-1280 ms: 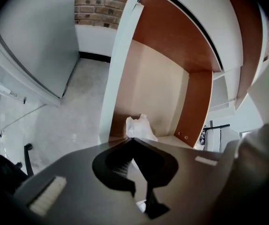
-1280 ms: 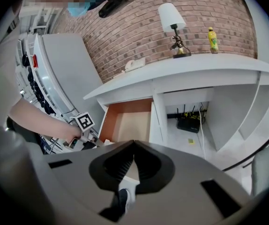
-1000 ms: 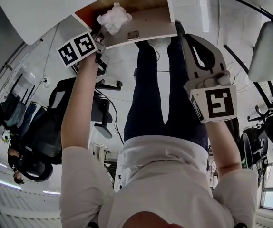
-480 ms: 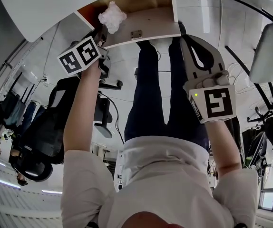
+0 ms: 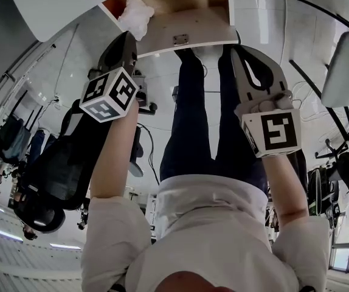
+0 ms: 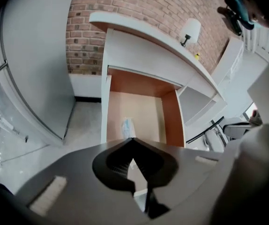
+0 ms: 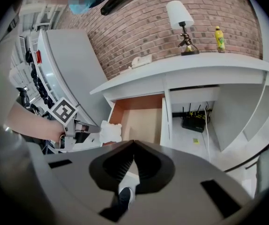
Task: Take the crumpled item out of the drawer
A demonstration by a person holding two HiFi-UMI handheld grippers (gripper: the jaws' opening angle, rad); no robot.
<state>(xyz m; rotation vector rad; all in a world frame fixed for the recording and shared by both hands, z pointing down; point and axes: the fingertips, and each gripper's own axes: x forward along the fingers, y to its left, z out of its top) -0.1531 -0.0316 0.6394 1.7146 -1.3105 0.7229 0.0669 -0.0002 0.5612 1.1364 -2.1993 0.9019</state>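
Counter [image 7: 209,63] over the open drawer [image 7: 141,118] bears lamp [image 7: 180,20], yellow bottle [image 7: 220,39], perhaps a handset [image 7: 141,61].

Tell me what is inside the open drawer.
Only bare floor shows inside the drawer. The crumpled item, pinched by the left gripper, is at its left wall. The drawer's front end is covered in both gripper views.

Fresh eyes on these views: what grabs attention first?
The white crumpled paper, pinched in the left claw, hangs at the open wooden drawer's left edge. Behind, a lamp and a yellow bottle stand on the white shelf against a brick wall.
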